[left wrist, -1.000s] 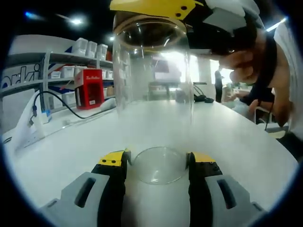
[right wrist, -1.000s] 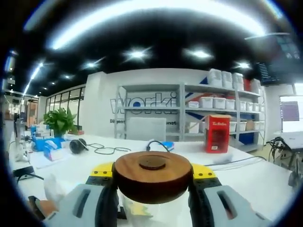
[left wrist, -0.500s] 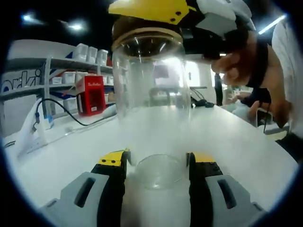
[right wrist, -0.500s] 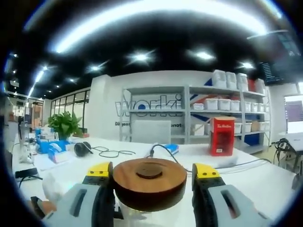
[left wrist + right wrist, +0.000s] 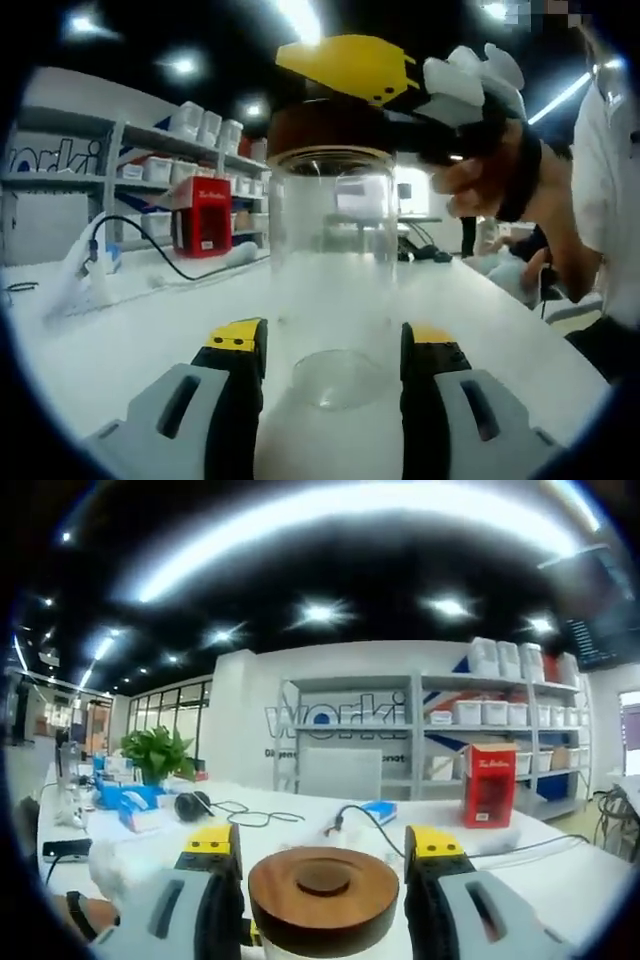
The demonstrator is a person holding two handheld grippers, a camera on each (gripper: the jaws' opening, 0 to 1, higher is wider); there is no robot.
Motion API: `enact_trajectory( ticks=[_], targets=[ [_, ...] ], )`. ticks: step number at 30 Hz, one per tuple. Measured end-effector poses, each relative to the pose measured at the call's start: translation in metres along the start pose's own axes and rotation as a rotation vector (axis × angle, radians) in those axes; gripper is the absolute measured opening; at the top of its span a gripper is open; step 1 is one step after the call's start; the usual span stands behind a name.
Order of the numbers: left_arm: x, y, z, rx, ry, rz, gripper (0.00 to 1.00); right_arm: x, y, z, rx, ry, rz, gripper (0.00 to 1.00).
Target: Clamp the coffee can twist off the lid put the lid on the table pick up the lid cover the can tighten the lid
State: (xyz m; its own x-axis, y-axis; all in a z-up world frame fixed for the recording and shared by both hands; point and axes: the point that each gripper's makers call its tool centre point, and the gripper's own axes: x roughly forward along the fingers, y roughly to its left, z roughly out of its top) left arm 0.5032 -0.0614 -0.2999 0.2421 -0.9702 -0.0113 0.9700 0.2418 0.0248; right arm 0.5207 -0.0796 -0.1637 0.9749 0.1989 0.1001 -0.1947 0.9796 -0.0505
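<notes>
The white table [image 5: 130, 330] spreads wide and bare around the work, its far edge running under the grey shelving [image 5: 480, 730] that carries white bins and a red box [image 5: 200, 215]; a black cable [image 5: 140, 245] trails along that edge, and headphones [image 5: 188, 805] and a potted plant [image 5: 158, 755] sit well off toward the right gripper view's left side. The clear glass coffee can [image 5: 335, 270] stands upright on the table with open surface on both sides. The left gripper [image 5: 332, 345] has its 2 jaws flanking the can's base, each just beside the glass; I cannot tell whether they press on it. The wooden lid [image 5: 322, 898] sits on the can's mouth, its rim sharp against the table behind. The right gripper [image 5: 323, 852] has its 2 jaws parted on either side of the lid, a thin gap showing at each edge, holding nothing. In the left gripper view, a person's hand [image 5: 490, 175] holds that gripper above the can.
</notes>
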Motion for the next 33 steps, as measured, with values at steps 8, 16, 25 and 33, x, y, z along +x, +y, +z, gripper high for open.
enact_trajectory(
  ticks=[8, 16, 25, 33],
  targets=[
    [-0.015, 0.007, 0.029, 0.018, -0.054, 0.057, 0.38, 0.002, -0.004, 0.017, -0.007, -0.026, 0.035, 0.56],
    [-0.039, 0.003, 0.050, 0.058, -0.076, 0.129, 0.30, -0.003, -0.023, 0.021, 0.008, -0.025, 0.014, 0.52],
    [-0.059, 0.002, 0.102, 0.134, -0.184, 0.240, 0.22, -0.016, -0.040, 0.026, 0.018, -0.026, -0.009, 0.50],
    [-0.084, 0.008, 0.124, 0.085, -0.229, 0.321, 0.16, -0.026, -0.050, 0.029, 0.018, -0.027, -0.032, 0.46]
  ],
)
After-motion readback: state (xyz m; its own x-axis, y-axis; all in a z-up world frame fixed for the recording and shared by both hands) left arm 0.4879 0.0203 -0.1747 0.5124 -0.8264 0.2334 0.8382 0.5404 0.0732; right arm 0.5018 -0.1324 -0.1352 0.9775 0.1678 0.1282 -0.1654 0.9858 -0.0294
